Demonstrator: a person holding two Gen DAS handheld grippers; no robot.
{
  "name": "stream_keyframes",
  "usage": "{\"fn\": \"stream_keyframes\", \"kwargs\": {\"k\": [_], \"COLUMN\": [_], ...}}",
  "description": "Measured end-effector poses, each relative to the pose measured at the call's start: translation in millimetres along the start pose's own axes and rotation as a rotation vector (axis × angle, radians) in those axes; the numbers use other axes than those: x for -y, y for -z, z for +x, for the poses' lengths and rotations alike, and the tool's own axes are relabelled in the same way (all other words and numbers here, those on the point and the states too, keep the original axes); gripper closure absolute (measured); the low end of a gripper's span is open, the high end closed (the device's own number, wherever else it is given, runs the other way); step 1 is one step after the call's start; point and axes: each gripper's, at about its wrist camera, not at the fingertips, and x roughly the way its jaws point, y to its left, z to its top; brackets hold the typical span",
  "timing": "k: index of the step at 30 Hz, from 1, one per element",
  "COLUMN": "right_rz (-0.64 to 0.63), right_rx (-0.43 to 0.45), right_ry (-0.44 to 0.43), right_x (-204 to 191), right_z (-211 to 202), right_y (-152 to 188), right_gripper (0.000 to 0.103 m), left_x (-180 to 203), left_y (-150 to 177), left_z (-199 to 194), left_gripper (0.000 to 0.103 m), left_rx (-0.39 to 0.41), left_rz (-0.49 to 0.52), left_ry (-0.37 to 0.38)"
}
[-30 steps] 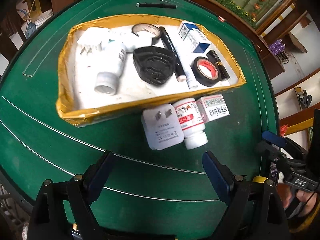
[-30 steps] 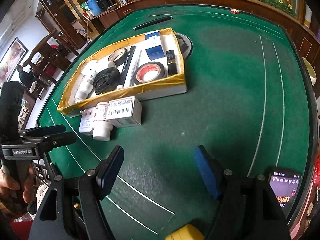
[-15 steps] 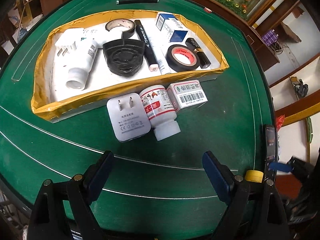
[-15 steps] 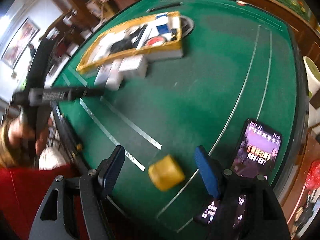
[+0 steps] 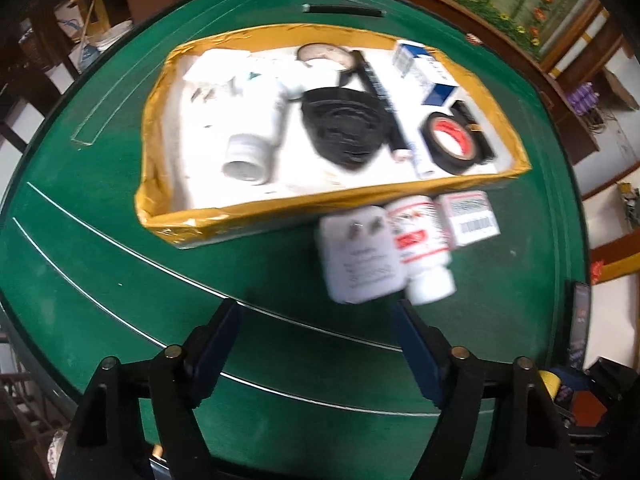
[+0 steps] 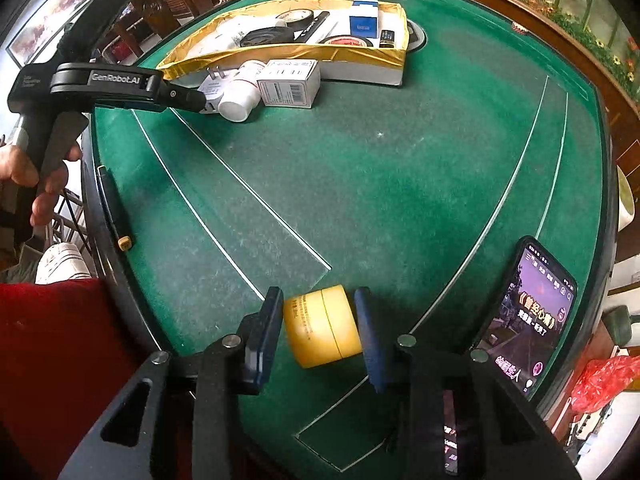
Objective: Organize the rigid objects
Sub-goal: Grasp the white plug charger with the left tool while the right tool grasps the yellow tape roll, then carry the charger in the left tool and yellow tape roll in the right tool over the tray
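Note:
A yellow-rimmed box (image 5: 224, 216) on the green table holds several items: white bottle (image 5: 256, 140), black round part (image 5: 340, 128), red-cored tape roll (image 5: 452, 140), blue-white carton (image 5: 424, 72). In front of it lie a white plug adapter (image 5: 360, 256), a red-label pill bottle (image 5: 420, 240) and a small barcode box (image 5: 468, 216). My left gripper (image 5: 316, 344) is open and empty, just short of the adapter. My right gripper (image 6: 318, 328) is shut on a yellow jar (image 6: 322, 326) near the table's front edge.
A phone (image 6: 528, 312) with a lit screen lies at the table's right edge beside the right gripper. A black pen (image 5: 344, 9) lies beyond the box. The left gripper's body (image 6: 108, 84) shows at left in the right wrist view. A wooden rail rings the table.
The right gripper swung down to the front edge and closed on the yellow jar. The left gripper shifted left, so the adapter and bottle now sit nearer its right finger.

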Motion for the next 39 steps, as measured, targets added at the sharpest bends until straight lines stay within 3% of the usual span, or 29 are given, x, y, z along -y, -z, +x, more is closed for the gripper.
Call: {"fn": "stream_keyframes", "kwargs": {"k": [7,13,15,17,29,39], "right_rz": [0.013,0.026,0.033,0.035,0.063,0.041], "right_rx": [0.011,0.020,0.024,0.029,0.082,0.082], "right_ry": [-0.003,0.008,0.010,0.011,-0.019,-0.010], "right_x": [-7,-8,-7,-8,-6,-12], "right_z": [2,2,3,3,10,20], "right_y": [-6,-11,-12,-13,-46,-61], "right_gripper": [0.068,0.068,0.068,0.068,0.068,0.069], "left_x": [18,31,30,28,-13,-12], "left_y": [-7,-13,-15,-16,18,15], "left_z": [12,20,19,17,-1,0], "left_gripper": [0.025,0.028,0.047,0.053,0.054,0.051], "left_rx": [-0.015,-0.018,0.000,-0.001,-0.029,-0.037], "left_rz": [0.040,0.063,0.072,0.066,0.025,0.040], "left_ry": [0.018,-0.022,-0.033,-0.016,0.046,0.022]}}
